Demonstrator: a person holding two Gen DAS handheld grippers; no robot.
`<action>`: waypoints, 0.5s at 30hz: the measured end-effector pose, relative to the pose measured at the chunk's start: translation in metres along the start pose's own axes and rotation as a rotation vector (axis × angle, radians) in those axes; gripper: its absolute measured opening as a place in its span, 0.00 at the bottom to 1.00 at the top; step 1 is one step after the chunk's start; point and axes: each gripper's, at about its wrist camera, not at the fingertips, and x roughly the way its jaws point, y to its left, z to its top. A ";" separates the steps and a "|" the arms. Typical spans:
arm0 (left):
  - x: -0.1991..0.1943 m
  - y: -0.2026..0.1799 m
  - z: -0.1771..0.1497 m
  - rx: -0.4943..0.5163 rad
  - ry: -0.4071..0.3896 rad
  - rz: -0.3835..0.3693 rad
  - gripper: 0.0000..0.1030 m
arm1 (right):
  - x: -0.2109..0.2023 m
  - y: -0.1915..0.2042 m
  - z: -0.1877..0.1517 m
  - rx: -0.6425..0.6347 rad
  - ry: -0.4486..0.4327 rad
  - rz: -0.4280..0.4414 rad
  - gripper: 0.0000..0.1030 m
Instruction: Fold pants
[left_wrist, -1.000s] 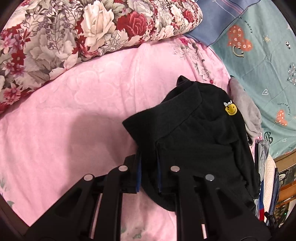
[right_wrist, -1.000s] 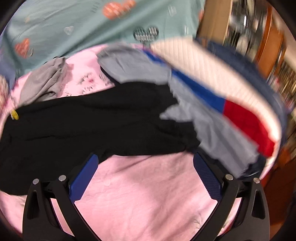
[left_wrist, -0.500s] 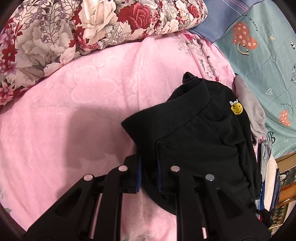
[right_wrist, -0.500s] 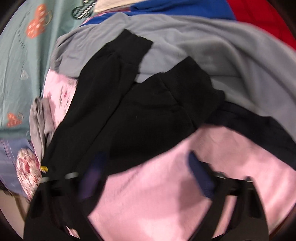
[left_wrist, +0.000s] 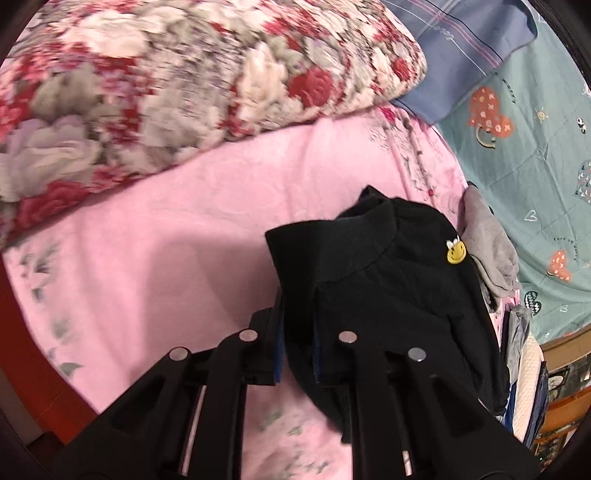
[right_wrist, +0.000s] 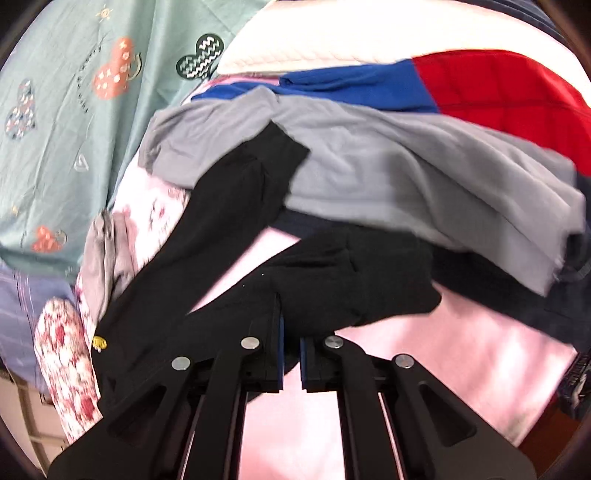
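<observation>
The black pants (left_wrist: 388, 295) with a yellow smiley patch (left_wrist: 456, 254) lie on the pink bed sheet (left_wrist: 184, 240). My left gripper (left_wrist: 297, 339) is shut on the waistband corner of the pants and holds it a little above the sheet. In the right wrist view the two black legs (right_wrist: 229, 221) spread apart across the sheet. My right gripper (right_wrist: 291, 347) is shut on the nearer leg of the pants (right_wrist: 351, 284) close to its cuff. The far leg's cuff rests against a grey garment (right_wrist: 388, 166).
A floral pillow (left_wrist: 166, 85) lies at the back left. A teal printed sheet (left_wrist: 535, 147) and a blue pillowcase (left_wrist: 461, 44) are at the right. A pile of grey, blue, red and white clothes (right_wrist: 461, 85) sits beside the pants. A small grey cloth (left_wrist: 487, 240) lies by the patch.
My right gripper was open above the pants' legs; it has come down and shut on the nearer leg. My left gripper kept its hold and shifted a little.
</observation>
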 end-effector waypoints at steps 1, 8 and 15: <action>0.000 0.004 0.001 -0.008 0.006 0.003 0.11 | 0.000 -0.006 -0.008 -0.009 0.004 -0.016 0.06; -0.002 -0.006 -0.006 0.137 0.027 0.097 0.31 | 0.043 -0.024 -0.034 -0.118 0.101 -0.152 0.17; -0.047 -0.063 0.004 0.296 -0.094 0.074 0.74 | -0.023 0.007 -0.031 -0.260 -0.057 -0.324 0.68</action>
